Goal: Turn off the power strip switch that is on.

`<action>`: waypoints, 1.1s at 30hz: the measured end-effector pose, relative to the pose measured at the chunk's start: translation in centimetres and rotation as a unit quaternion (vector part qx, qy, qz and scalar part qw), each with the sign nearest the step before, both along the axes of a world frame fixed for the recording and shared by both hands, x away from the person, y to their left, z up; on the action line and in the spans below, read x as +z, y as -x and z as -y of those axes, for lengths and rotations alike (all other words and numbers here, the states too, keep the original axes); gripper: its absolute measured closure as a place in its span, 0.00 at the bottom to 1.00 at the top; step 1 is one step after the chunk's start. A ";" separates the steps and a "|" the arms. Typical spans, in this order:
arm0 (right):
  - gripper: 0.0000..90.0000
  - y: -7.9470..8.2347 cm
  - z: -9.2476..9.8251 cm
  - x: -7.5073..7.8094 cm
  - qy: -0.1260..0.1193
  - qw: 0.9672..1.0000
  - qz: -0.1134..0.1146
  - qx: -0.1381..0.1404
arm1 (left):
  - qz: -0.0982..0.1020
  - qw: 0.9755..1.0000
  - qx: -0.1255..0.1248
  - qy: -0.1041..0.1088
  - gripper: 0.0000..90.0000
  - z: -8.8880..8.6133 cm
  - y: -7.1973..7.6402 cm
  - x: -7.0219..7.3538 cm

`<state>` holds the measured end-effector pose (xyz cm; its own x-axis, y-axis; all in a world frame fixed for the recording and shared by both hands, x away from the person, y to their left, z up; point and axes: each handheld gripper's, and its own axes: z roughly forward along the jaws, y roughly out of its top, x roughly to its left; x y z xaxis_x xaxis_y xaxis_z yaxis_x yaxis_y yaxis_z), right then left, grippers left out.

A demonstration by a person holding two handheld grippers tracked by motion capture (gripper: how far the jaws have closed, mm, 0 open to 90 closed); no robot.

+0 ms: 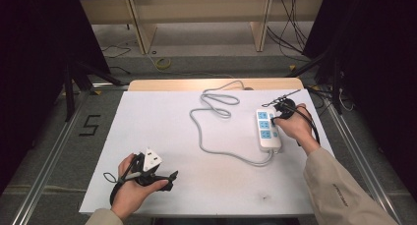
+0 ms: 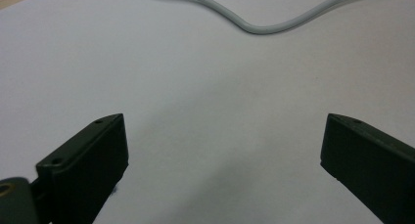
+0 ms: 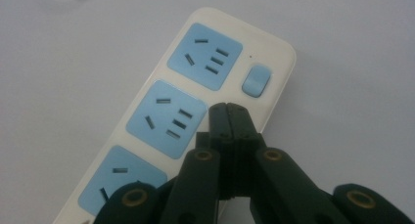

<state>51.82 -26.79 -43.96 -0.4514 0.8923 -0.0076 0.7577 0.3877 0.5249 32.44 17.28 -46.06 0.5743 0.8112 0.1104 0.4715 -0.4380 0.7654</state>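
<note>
Trailing grey cord [image 1: 206, 136] separates spread left tool [image 2: 222, 150] from pressed-together right tool [image 3: 230, 109] over power strip [image 3: 161, 116].

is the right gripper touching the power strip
Cannot tell. In the right gripper view the right gripper, jaws shut, overlaps the power strip, with no gap or contact plainly visible.

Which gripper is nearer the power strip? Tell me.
Right. The right gripper is over the power strip, jaws shut beside its switch. The left gripper is across the table, jaws open.
</note>
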 end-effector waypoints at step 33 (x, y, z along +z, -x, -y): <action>1.00 -0.3 -0.4 0.5 0.014 0.999 -0.051 0.006 | 0.000 1.000 0.000 0.000 0.04 0.0 0.0 0.0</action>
<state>52.10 -26.42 -43.42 -0.4620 0.8868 0.0132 0.8016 0.4111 0.4342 32.43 17.26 -46.06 0.5742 0.8113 0.1098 0.4713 -0.4373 0.7659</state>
